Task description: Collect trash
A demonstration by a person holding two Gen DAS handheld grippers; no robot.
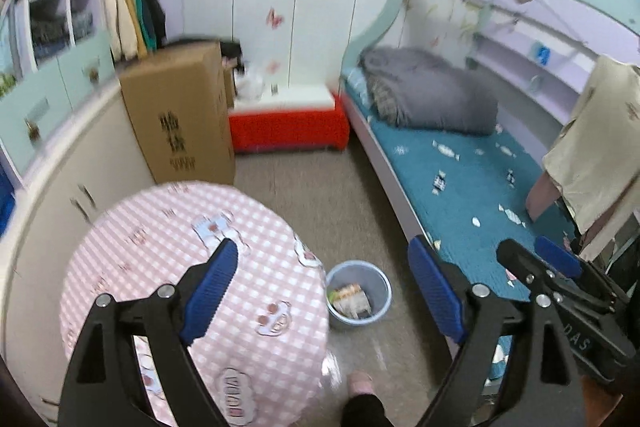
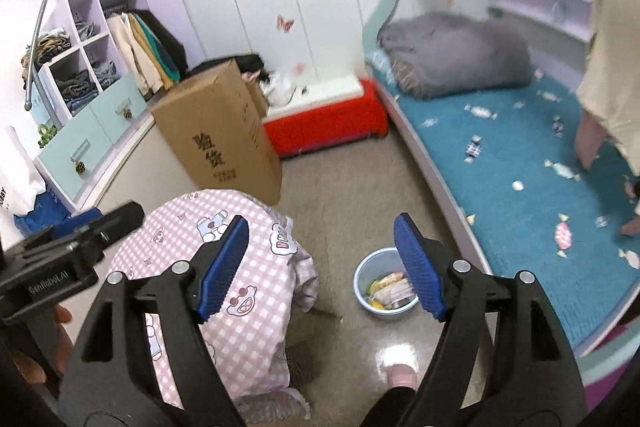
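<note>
Currently both claws, left claw (image 1: 322,289) and right claw (image 2: 320,267), are released and empty above the bin (image 2: 386,285) holding wrappers; next reach for candy wrappers (image 2: 474,149) on the bed (image 2: 520,147).

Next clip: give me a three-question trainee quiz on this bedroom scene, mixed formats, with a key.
1. True or false: the blue bin on the floor already holds wrappers.
2. Where do most loose candy wrappers lie? A) on the checked tablecloth B) on the teal bed cover C) on the red bench
3. Fill in: the left tool and right tool both stand ____ with nothing between their pads.

Key: 1 true; 2 B; 3 open.
</note>
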